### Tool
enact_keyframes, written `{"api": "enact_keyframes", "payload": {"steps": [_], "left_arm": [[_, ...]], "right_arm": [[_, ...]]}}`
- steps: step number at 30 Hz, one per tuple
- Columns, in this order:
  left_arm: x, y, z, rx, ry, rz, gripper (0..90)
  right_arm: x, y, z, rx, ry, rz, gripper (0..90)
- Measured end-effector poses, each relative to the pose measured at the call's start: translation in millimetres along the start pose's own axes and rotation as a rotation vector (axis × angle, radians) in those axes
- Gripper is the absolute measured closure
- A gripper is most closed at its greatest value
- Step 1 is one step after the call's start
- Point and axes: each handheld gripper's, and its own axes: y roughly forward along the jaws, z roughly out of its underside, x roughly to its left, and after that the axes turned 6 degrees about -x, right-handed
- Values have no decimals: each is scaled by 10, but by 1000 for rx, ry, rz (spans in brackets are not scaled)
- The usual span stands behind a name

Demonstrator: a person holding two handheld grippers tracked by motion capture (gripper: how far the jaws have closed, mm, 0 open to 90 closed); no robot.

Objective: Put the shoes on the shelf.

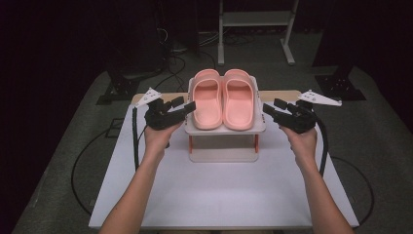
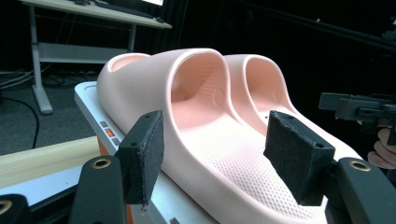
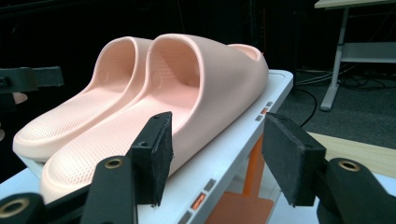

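A pair of pink slippers stands side by side on a small white rack with orange legs. In the high view the left slipper and the right slipper have their heels toward me. My left gripper hovers at the rack's left edge, open. In the left gripper view its pads straddle the heel part of the left slipper without touching it. My right gripper hovers open at the rack's right edge. Its pads frame the right slipper's outer side and the rack's rim.
The rack stands at the back middle of a white table with a wooden strip along its far edge. Beyond it are a desk frame, black stands and floor cables. Cables trail from both grippers.
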Motion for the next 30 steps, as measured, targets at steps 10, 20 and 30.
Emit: {"api": "enact_keyframes", "payload": {"steps": [10, 20, 30], "left_arm": [[-9, -141, 56, -3, -2, 3, 370], [-10, -293, 127, -15, 3, -4, 366], [9, -393, 205, -24, -2, -5, 350]], "right_arm": [[-19, -106, 71, 5, 8, 1, 421], [-67, -212, 153, 4, 25, 1, 415], [-127, -315, 229, 2, 31, 3, 403]]}}
